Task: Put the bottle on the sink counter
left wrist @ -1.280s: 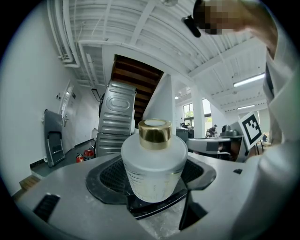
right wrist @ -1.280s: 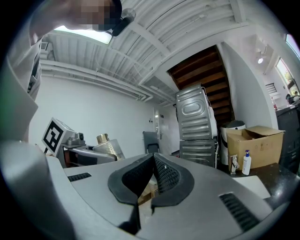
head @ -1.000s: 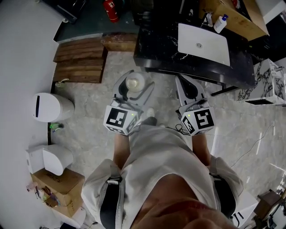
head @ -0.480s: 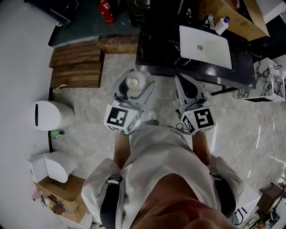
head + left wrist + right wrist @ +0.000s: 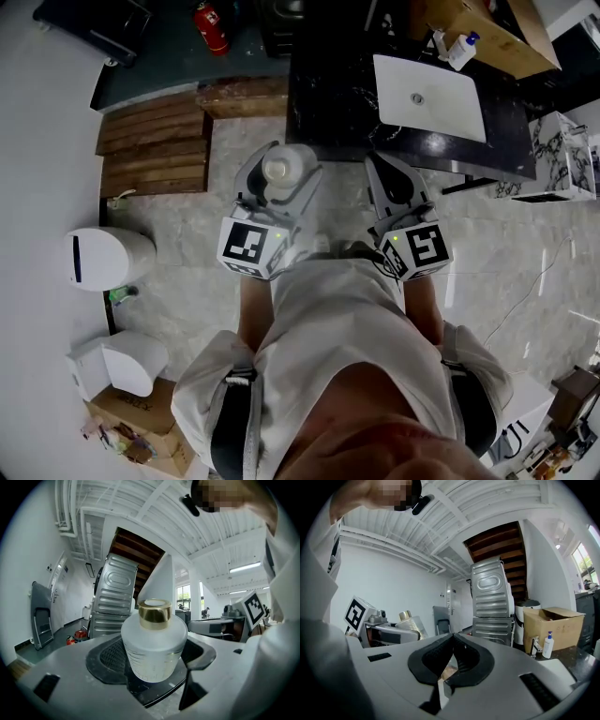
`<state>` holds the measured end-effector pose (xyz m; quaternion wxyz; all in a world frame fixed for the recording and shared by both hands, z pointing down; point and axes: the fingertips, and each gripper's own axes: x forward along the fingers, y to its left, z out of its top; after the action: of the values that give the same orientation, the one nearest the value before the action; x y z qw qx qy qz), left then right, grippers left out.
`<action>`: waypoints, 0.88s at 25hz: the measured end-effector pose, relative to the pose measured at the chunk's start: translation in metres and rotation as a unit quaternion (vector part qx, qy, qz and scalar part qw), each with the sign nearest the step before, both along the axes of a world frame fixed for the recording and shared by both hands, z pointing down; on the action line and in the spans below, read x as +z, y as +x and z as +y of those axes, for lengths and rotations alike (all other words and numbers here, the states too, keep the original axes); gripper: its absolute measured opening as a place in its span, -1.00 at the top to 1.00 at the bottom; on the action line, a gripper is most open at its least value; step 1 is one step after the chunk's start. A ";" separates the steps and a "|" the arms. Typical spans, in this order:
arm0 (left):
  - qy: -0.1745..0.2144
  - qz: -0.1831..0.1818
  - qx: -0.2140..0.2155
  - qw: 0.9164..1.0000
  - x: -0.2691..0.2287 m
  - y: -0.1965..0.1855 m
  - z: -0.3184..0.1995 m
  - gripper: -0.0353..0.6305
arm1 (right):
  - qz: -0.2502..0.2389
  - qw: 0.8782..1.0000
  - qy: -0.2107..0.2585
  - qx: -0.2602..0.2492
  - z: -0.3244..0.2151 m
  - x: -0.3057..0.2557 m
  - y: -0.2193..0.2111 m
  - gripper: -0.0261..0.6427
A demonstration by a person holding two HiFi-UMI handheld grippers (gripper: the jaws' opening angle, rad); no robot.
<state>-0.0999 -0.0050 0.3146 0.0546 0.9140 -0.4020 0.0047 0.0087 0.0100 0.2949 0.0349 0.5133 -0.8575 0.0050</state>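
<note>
The bottle (image 5: 153, 644) is a squat frosted white one with a gold cap (image 5: 154, 611). It stands upright between the jaws of the left hand-held gripper (image 5: 283, 171). The jaws are spread only as wide as the bottle's body, and a dark ribbed pad presses it on each side.

In the head view the bottle shows against the pale stone floor (image 5: 187, 281), just off the near left corner of the black marble table (image 5: 328, 103), not on it. The white sink (image 5: 429, 97) is set into that table at 2 o'clock from the bottle. A white soap dispenser with a blue top (image 5: 462, 50) stands at the sink's far edge, in front of a cardboard box (image 5: 487, 33).

The right hand-held gripper (image 5: 452, 641) is at 3 o'clock from the left one, level with it and well apart. Its two pads are brought together at the tips and grip nothing. Both grippers are held out in front of the person's light-coloured shirt (image 5: 347, 319).

At 9 o'clock from the bottle lie stacked wooden boards (image 5: 155, 150). A red fire extinguisher (image 5: 212, 27) is at 11 o'clock, and a white bin (image 5: 108, 255) lies against the wall at 8 o'clock.
</note>
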 end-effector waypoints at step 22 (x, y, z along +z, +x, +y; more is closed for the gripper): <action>-0.003 -0.006 -0.013 1.000 0.000 0.016 -0.069 -0.10 | -0.006 1.000 -0.002 -0.028 -0.076 0.003 0.006 0.93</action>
<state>-0.0837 -0.0744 0.3144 0.0547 0.9085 -0.4141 0.0106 0.0150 -0.0664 0.2976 0.0309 0.4893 -0.8715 0.0087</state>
